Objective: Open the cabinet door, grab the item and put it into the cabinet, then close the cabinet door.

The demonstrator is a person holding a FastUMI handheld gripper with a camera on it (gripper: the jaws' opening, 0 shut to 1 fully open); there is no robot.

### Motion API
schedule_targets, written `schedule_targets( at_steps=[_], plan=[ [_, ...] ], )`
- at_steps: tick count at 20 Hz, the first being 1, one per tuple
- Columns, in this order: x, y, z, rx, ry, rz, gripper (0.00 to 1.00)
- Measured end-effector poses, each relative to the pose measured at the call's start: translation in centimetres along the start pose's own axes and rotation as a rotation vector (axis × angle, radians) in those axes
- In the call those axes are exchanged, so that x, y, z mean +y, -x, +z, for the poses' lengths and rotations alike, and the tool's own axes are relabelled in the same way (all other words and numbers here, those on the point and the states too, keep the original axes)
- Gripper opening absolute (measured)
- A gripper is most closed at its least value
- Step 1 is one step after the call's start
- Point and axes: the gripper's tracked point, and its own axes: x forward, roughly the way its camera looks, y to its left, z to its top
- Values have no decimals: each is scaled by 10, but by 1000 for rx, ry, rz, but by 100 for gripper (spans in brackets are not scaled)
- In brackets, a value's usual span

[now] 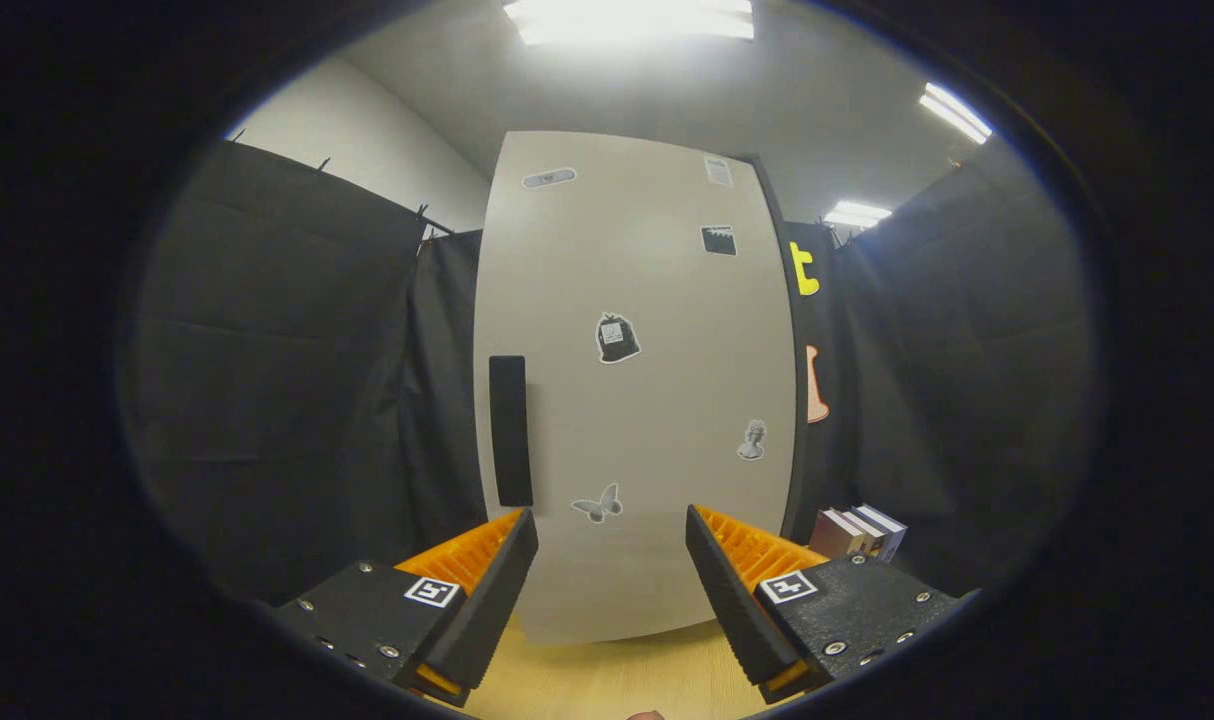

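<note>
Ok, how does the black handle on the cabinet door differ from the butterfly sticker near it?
The handle is a tall, solid black bar standing upright near the door's left edge; the butterfly sticker is small, pale grey and winged, sitting nearer the door's middle. The handle sits just above the left finger, while the sticker is just ahead of the open gap of the gripper. Both are on the shut door's front.

Pale cabinet door (637, 400) shut, upright, black handle (510, 430) left

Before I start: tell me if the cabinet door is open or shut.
Shut: the door sits flat, no gap at its handle. The gripper is open, empty.
</note>
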Motion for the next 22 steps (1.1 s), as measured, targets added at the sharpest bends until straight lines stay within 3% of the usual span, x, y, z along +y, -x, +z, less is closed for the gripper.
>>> schedule_targets(
  at_steps=[9,22],
  plan=[
    [-16,82,-27,-4,-27,-35,93],
    [-10,120,-52,6,-12,-44,93]
  ],
)
